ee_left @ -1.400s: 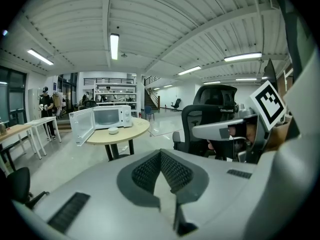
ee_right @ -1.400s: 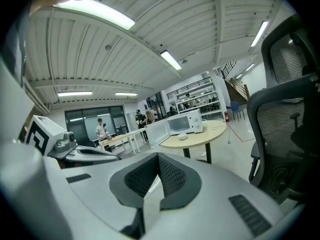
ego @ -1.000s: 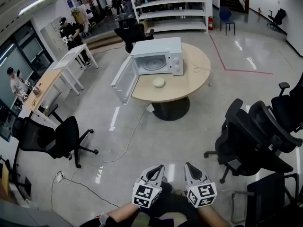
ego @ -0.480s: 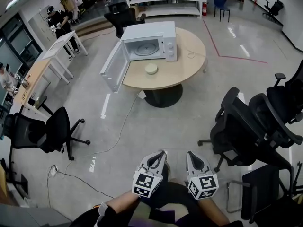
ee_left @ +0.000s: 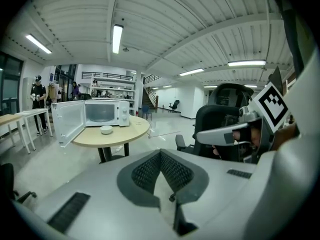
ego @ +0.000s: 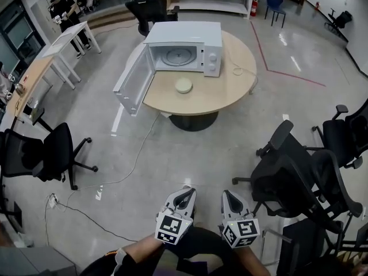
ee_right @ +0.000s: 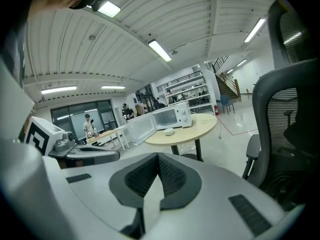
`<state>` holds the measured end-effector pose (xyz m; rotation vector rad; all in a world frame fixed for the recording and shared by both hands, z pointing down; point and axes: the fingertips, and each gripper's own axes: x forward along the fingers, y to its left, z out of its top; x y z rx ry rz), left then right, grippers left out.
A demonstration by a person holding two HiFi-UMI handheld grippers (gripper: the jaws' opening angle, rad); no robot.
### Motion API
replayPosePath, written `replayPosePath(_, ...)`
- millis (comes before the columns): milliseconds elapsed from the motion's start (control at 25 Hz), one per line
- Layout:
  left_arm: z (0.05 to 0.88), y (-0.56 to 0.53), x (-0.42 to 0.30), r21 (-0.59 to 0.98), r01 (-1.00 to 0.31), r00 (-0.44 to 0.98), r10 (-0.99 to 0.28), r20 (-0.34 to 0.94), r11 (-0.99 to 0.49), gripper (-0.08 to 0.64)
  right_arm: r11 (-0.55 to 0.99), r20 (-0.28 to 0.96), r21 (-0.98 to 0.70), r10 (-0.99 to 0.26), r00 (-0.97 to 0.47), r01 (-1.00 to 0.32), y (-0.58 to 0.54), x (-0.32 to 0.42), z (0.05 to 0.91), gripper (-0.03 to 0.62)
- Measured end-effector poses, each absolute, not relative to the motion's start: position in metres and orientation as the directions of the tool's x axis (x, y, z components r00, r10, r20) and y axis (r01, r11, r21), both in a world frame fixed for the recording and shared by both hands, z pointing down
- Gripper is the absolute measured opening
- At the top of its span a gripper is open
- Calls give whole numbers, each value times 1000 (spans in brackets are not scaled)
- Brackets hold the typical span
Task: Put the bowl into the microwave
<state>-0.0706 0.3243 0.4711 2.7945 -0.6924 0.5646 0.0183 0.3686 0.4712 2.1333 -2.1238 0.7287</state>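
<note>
A small white bowl [ego: 183, 85] sits on the round wooden table [ego: 224, 91], just in front of the white microwave [ego: 184, 46]. The microwave's door [ego: 134, 83] hangs wide open to the left, and its cavity is empty. Both grippers are far from the table, held low in front of the person. My left gripper [ego: 185, 192] and right gripper [ego: 228, 195] are side by side, both shut with nothing in them. The left gripper view shows the bowl [ee_left: 106, 130] and the microwave [ee_left: 104, 113] far beyond the shut left gripper [ee_left: 160, 154]. In the right gripper view the bowl [ee_right: 169, 131] lies beyond the shut right gripper [ee_right: 158, 156].
Black office chairs [ego: 299, 180] crowd the right side, close to my right gripper. Another chair [ego: 49, 154] stands at the left. A cable [ego: 135, 163] trails across the floor from the table. Long desks [ego: 40, 76] with people nearby line the far left.
The person has walked toward the table: the table and microwave appear nearer and the chairs have slid by. Both grippers stay shut and low in front.
</note>
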Motion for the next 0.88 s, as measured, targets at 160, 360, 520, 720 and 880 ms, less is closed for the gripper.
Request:
replayPosePath(160,472,286,-62,111,-509,806,-427,410,-854,46,-44,375,-284,-925,-68,-958,329,30,474,15)
replayPosePath(360,457,238,-45,111,-525,807,-452,381,-844,46,-32,369,-265,-927,-71,-964,282,45,461,15)
replayPosePath(520,444,207,-35,116,-522,812,-452,369,-845,46,-31,359,-257,-931,-66,-966,250,55,449,15)
replayPosePath(720,435,168,-30,112,-519,814,-451,366,-847,46,-31,340,-254,-939,-59,-967,212,61,436,15)
replayPosePath(880,430,138,-25,106,-508,823,-446,353,-855,46,-40,320,-253,-946,-44,-967,183,65,429,15)
